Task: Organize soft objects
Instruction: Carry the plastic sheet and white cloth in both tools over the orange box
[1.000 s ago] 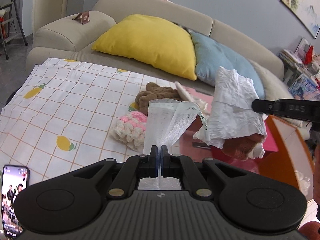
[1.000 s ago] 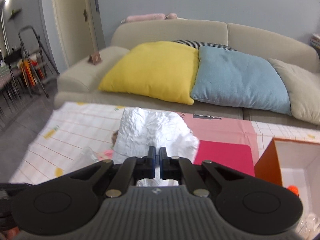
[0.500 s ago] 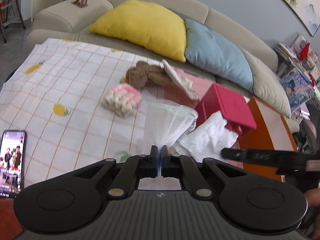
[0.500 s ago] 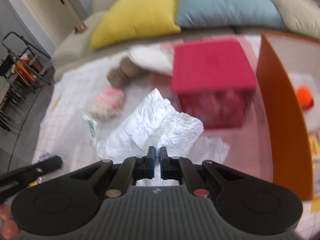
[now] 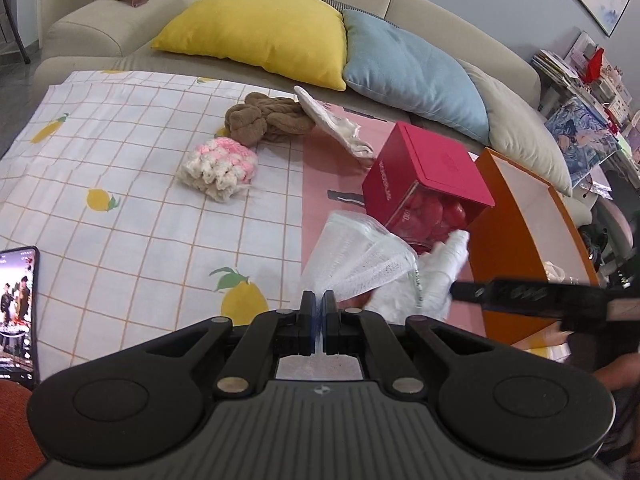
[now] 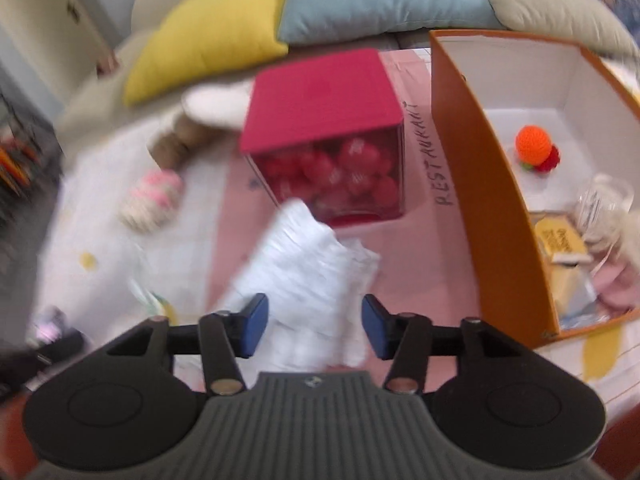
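Observation:
My left gripper (image 5: 319,300) is shut on a white mesh cloth (image 5: 356,256) and holds it low over the pink mat. My right gripper (image 6: 315,322) is open; the crinkled white cloth (image 6: 308,256) lies between and ahead of its jaws on the pink mat, also showing in the left wrist view (image 5: 432,276). The right gripper shows as a black bar (image 5: 520,294) in the left wrist view. A pink-and-white crochet piece (image 5: 218,168), a brown plush (image 5: 264,120) and a white fabric piece (image 5: 332,120) lie on the lemon-print cloth.
A red box of red balls (image 6: 328,136) stands just beyond the white cloth. An open orange box (image 6: 472,168) on the right holds an orange crochet ball (image 6: 532,144) and other soft items. A phone (image 5: 16,312) lies at the left. A sofa with cushions stands behind.
Both grippers have come down from over the table to the pink mat. The right gripper has opened and let go of the crinkled white cloth. The left stays shut on the mesh.

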A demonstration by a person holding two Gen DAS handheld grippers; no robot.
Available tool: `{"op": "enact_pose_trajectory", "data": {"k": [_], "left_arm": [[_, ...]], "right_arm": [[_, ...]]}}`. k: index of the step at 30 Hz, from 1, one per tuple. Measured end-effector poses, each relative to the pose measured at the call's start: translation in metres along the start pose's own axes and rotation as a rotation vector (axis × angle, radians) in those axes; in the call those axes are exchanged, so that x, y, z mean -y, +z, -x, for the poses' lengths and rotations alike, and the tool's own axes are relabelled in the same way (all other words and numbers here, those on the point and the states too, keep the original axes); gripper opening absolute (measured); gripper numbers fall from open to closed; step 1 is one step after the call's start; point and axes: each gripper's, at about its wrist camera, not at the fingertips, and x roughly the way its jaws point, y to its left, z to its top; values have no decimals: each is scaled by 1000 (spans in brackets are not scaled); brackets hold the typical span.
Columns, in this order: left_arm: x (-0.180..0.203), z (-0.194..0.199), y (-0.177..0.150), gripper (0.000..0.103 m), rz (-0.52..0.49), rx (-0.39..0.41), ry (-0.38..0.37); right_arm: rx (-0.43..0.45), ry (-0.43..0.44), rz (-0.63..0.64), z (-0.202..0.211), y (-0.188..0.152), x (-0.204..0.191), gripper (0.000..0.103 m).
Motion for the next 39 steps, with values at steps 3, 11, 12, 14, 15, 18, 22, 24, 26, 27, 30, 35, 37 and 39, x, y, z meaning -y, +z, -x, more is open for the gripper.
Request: {"op": "enact_pose_trajectory", "data": {"k": [3,11,12,14,15,18,22,24,26,27,30,35,37,39], "left_arm": [[-1,-1,2,3,5,-1,14],[3,1,5,3,-13,6,10],[2,3,5,3,-14,13,16],[-2,6,9,3,-11,31,36],[-6,8,11,3,-5,42,48],[-20,20,18,3,31,80,86],[-39,36,29,3,80,125,117],[-45,42,34,3,96,143,119],[-47,45,37,3,104,156,117],[-48,46,37,3,104,158,116],[-45,40,35,3,92,145,108],[-43,30,27,3,90,114,101],[-43,26,25,3,88,103,105],[-44,23,24,3,87,97,117]], "right_arm": [[17,44,-19,6,6,-7,64],[-56,98,-31,-30,14,-26,29],[-74,107,-24,-35,16,-29,12],[-87,143,-12,-39,21,-36,6],[-83,162,4,-38,23,-43,4],[-49,272,42,-21,33,-66,3],[1,420,51,11,47,-92,3],[19,464,54,22,53,-99,3],[30,450,64,28,56,-103,3],[36,446,66,30,56,-102,3],[33,390,88,28,53,-96,3],[-6,236,155,0,41,-80,3],[-23,180,195,-18,37,-79,3],[-57,143,210,-38,34,-79,3]]}}
